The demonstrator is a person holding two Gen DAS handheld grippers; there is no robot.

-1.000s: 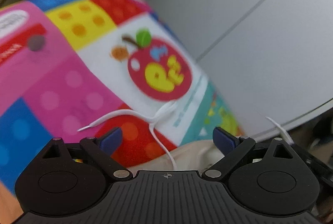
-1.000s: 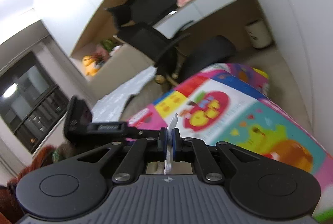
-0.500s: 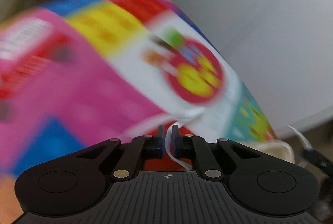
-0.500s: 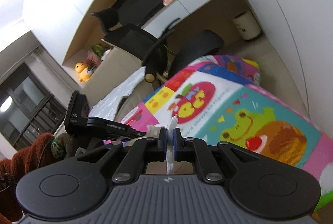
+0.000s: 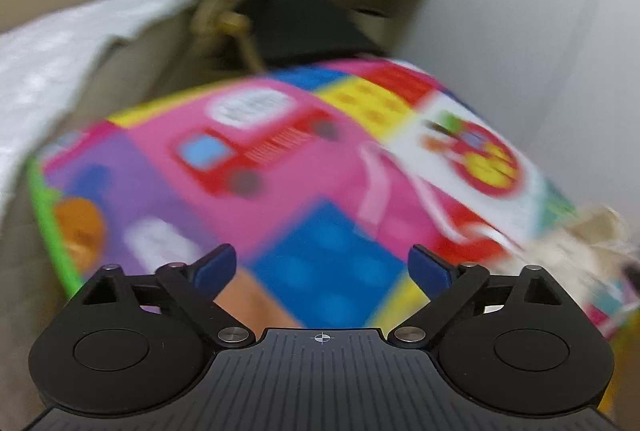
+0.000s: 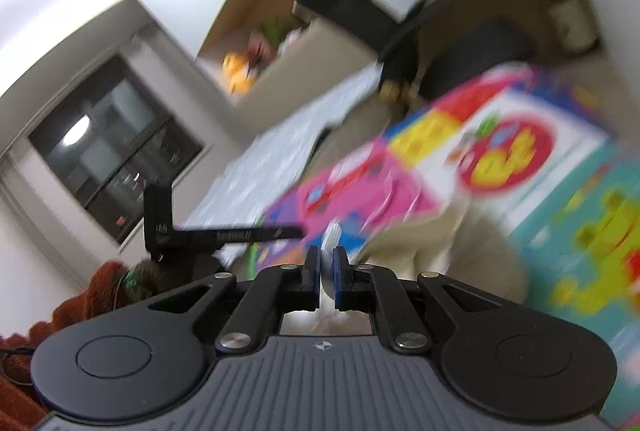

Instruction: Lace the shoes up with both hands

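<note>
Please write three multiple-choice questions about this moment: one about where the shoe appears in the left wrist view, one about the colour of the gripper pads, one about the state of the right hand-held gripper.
1. In the left wrist view, where is the shoe?
A. at the right edge
B. at the left edge
C. between the fingers

2. What colour are the pads of the left hand-held gripper?
A. red
B. blue
C. white

3. What is the state of the right hand-held gripper?
A. wide open and empty
B. shut on the lace
C. shut on the mat

Answers:
1 A, the blurred beige shoe lies on the mat at the far right.
2 B, both pads show dark blue.
3 B, the white lace tip rises between the closed pads.
</note>
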